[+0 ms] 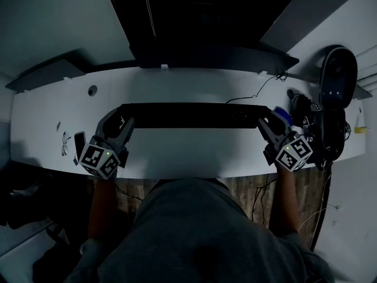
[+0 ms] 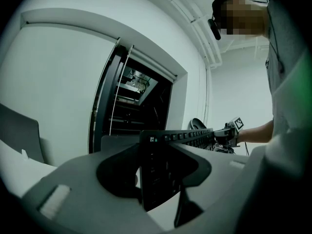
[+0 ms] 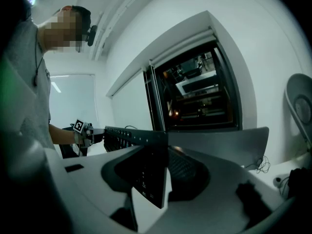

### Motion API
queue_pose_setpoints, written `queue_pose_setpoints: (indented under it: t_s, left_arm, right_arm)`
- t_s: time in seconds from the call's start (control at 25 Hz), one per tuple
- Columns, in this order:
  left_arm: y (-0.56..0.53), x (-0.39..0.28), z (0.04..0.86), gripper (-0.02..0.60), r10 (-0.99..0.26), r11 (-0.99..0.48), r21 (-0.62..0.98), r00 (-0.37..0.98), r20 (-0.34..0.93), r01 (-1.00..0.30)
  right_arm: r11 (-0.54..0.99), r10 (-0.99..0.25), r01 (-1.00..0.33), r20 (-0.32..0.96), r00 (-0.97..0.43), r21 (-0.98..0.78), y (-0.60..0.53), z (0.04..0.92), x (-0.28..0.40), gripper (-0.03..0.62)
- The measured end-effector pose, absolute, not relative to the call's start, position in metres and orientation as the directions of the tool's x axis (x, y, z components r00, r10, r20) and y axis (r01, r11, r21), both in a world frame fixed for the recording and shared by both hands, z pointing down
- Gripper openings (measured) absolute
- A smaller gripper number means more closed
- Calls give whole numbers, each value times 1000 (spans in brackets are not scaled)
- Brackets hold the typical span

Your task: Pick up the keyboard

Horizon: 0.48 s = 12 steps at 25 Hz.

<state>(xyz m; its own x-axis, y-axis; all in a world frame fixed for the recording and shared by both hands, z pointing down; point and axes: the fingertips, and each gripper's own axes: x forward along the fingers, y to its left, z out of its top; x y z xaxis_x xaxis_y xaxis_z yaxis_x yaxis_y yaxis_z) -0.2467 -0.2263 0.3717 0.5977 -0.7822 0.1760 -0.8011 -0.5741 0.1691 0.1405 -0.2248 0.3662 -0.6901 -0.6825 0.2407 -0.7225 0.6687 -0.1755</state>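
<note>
A long black keyboard (image 1: 194,115) hangs level just above the white desk (image 1: 188,155), held at both ends. My left gripper (image 1: 125,119) is shut on its left end, and in the left gripper view that end (image 2: 158,177) stands edge-on between the jaws. My right gripper (image 1: 264,120) is shut on the right end, which fills the gap between the jaws in the right gripper view (image 3: 152,177). Each gripper view shows the key rows running away to the other gripper, the right one (image 2: 233,129) and the left one (image 3: 81,129).
A phone (image 1: 79,141) and a pair of glasses (image 1: 65,143) lie at the desk's left. Dark gear and a tall oval object (image 1: 337,78) crowd the right end, with a cable (image 1: 259,91) behind the keyboard. A dark open cabinet (image 1: 194,22) rises behind the desk.
</note>
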Motion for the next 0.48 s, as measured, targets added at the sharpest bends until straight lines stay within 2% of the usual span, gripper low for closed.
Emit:
queue_pose_setpoints:
  t_s: [0.48]
  left_arm:
    - [-220,-244,357,184,-790,-576,160,596,143,-802]
  right_arm:
    - [665,-695,-728,217,-685,-168,-215,353,144,150]
